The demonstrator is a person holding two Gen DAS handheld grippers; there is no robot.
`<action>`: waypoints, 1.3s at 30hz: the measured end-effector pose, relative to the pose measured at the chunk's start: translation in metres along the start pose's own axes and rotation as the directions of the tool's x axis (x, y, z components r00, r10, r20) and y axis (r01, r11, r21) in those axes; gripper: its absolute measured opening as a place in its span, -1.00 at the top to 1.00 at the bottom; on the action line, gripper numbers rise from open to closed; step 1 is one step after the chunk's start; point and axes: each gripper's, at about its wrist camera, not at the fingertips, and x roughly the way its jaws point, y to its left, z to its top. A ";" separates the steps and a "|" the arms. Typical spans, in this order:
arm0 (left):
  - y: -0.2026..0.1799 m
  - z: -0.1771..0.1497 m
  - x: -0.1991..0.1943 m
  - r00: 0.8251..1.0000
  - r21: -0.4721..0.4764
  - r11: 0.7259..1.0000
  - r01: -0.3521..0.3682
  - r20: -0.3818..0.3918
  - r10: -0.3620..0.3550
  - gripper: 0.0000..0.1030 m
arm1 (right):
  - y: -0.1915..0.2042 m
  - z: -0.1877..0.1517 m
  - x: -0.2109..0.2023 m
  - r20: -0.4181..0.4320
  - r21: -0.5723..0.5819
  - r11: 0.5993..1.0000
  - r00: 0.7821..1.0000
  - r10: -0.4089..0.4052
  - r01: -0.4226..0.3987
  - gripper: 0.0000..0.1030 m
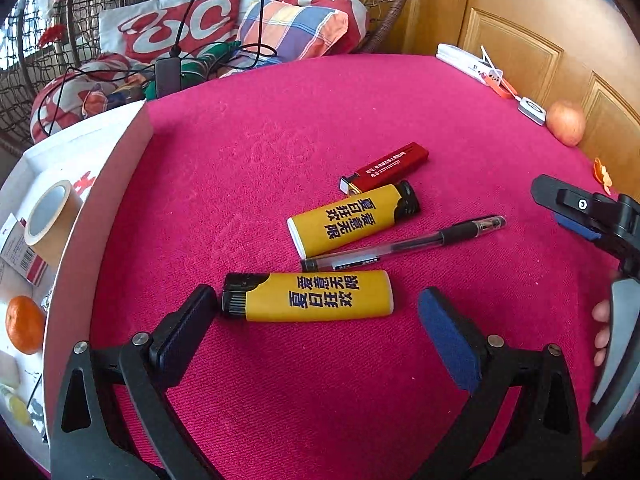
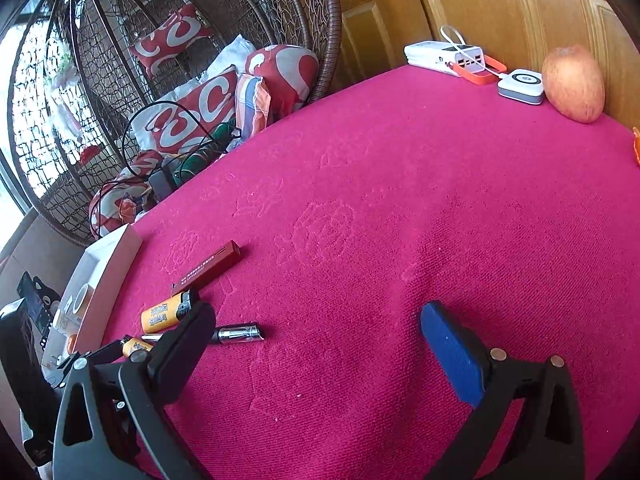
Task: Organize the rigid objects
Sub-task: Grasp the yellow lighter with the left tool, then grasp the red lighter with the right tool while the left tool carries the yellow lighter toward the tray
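On the pink cloth, a yellow lighter (image 1: 316, 296) lies crosswise between the spread fingertips of my left gripper (image 1: 316, 306). The pads stand just off its two ends, so the gripper is open. Beyond it lie a clear black pen (image 1: 404, 244), a second yellow lighter (image 1: 352, 220) and a dark red lighter (image 1: 384, 168). My right gripper (image 2: 318, 316) is open over bare cloth to the right of this group. Its left finger covers part of the pen (image 2: 240, 334). The red lighter (image 2: 208, 268) and a yellow lighter (image 2: 164, 314) show to its left.
A white box (image 1: 100, 216) at the cloth's left edge holds a tape roll (image 1: 52, 216) and small cartons; an orange (image 1: 24, 324) sits nearby. An apple (image 1: 566, 122), a white charger (image 2: 520, 86) and a power bank (image 2: 444, 56) line the far right edge. A wicker chair with cushions stands behind.
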 end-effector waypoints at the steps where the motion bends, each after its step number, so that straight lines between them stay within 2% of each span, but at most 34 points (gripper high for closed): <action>1: 0.002 0.000 -0.002 1.000 -0.008 1.000 0.001 0.010 -0.001 -0.78 | -0.001 0.000 0.000 0.003 0.007 1.000 1.000 0.007 -0.007 -1.00; 2: 0.005 -0.001 -0.004 1.000 -0.011 1.000 -0.003 0.019 0.004 -0.59 | -0.001 0.000 -0.001 0.005 0.010 1.000 1.000 0.009 -0.009 -1.00; 6: 0.014 -0.005 -0.011 0.999 -0.030 0.999 0.018 0.030 -0.018 -0.59 | 0.005 -0.001 0.000 -0.007 -0.012 1.000 1.000 -0.022 0.022 -1.00; 9: 0.019 -0.011 -0.019 0.999 -0.043 0.999 0.023 0.047 -0.021 -0.59 | 0.020 -0.001 0.007 -0.043 -0.102 0.992 0.996 -0.081 0.076 -1.00; 12: 0.024 -0.016 -0.030 0.997 -0.052 0.999 0.016 0.079 -0.012 -0.59 | 0.034 0.008 0.005 -0.014 -0.137 0.990 0.999 -0.038 0.036 -1.00; 15: 0.028 -0.018 -0.035 0.995 -0.064 0.998 0.006 0.104 0.001 -0.59 | 0.063 0.026 0.017 -0.035 -0.209 0.978 0.999 -0.006 -0.001 -1.00; 19: 0.026 -0.019 -0.039 0.992 -0.055 0.998 -0.011 0.123 0.018 -0.59 | 0.105 0.039 0.057 -0.123 -0.322 0.946 0.992 -0.010 -0.031 -1.00; 23: 0.023 -0.020 -0.041 0.990 -0.038 0.999 -0.021 0.136 0.026 -0.59 | 0.132 0.028 0.093 -0.179 -0.441 0.898 0.981 -0.079 -0.008 -1.00; 26: 0.023 -0.020 -0.041 0.990 -0.039 0.999 -0.019 0.138 0.024 -0.59 | 0.140 0.013 0.102 -0.212 -0.499 0.867 0.971 -0.110 -0.011 -0.99; 29: 0.024 -0.019 -0.041 0.990 -0.045 0.999 -0.015 0.137 0.021 -0.59 | 0.134 0.008 0.098 -0.204 -0.496 0.868 0.975 -0.091 -0.023 -0.90; 30: 0.024 -0.020 -0.041 0.990 -0.046 0.999 -0.016 0.137 0.022 -0.59 | 0.132 0.008 0.095 -0.189 -0.498 0.867 0.977 -0.096 -0.012 -0.61; 31: 0.024 -0.020 -0.041 0.990 -0.046 0.999 -0.017 0.138 0.023 -0.59 | 0.131 0.009 0.091 -0.170 -0.503 0.864 0.980 -0.102 0.002 -0.57; 35: 0.022 -0.020 -0.044 0.988 -0.042 0.999 -0.024 0.152 0.030 -0.59 | 0.122 0.013 0.081 -0.174 -0.461 0.887 0.983 -0.062 -0.026 -0.57; 39: 0.022 -0.021 -0.049 0.983 -0.043 0.999 -0.021 0.181 0.029 -0.59 | 0.119 0.018 0.052 -0.116 -0.402 0.914 0.993 0.018 -0.063 -0.57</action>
